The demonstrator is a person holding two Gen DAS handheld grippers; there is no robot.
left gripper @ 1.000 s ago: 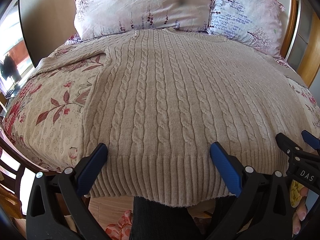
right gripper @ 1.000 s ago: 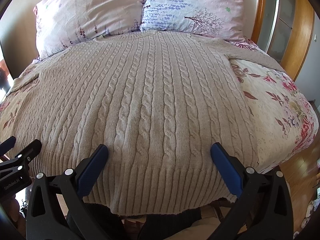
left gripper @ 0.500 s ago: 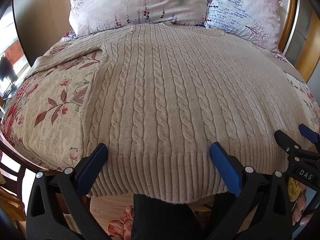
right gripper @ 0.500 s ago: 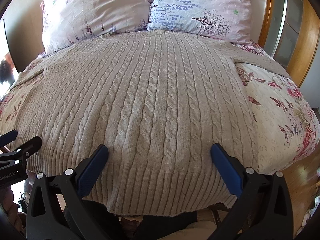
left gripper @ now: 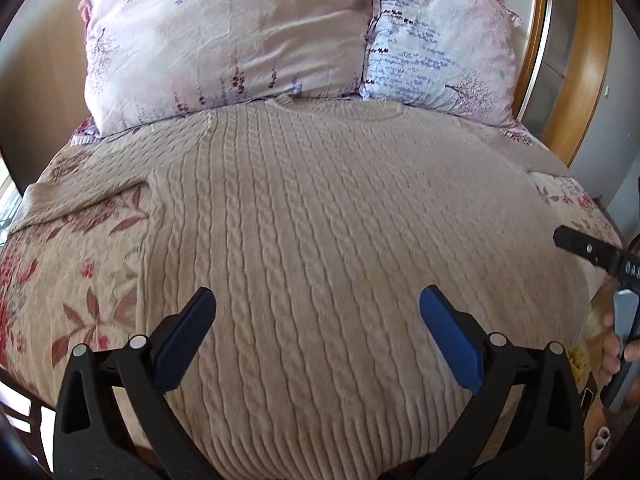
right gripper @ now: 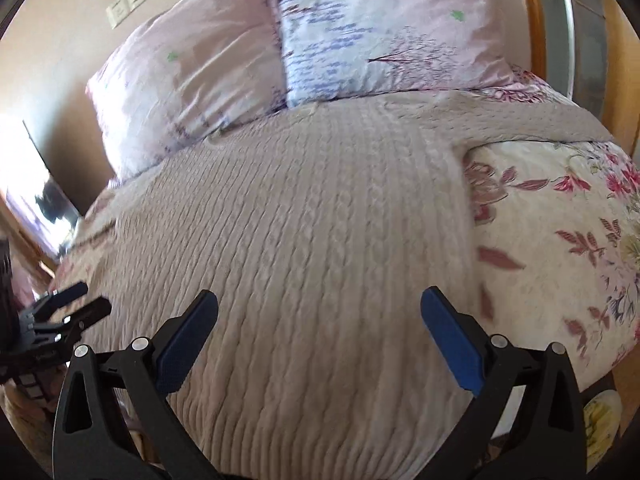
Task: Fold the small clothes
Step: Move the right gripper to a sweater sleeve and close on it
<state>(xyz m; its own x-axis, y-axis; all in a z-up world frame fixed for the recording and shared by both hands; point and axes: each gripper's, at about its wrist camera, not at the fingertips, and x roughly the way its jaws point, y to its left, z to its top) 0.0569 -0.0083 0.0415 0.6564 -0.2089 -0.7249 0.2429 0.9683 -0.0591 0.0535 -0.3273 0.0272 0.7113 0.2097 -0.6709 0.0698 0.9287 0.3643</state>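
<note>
The folding has not begun: the cable-knit sweater point(left gripper: 328, 240) lies spread face up on the floral bedspread point(left gripper: 68, 264), neck toward the two pillows and ribbed hem toward the foot of the bed, and no part of it is turned over yet, so I judge this the approach before the first fold. On the left, its sleeve point(left gripper: 92, 184) runs out sideways across the bedspread with a few soft creases near the shoulder. The left gripper point(left gripper: 316, 320) hangs above the lower body of the knit with its blue pads spread wide and nothing between them; whether it touches the cloth cannot be told. Moving right, the trunk of the sweater looks flat and even, its cable ribs running straight from hem to neckline point(left gripper: 288, 100), beige and thick, likely heavy enough to sag when lifted. The right gripper point(right gripper: 318, 320) is likewise gaping and empty over the knit, nearer the garment's right edge, with the other sleeve point(right gripper: 520, 120) stretched out toward the wooden bed frame point(right gripper: 536, 20). The next move, as I read it, calls for each gripper to go outward to a sleeve or side edge, pinch through the thick knit firmly, and carry it across the body without dragging the rest askew. Both views are slightly blurred.
</note>
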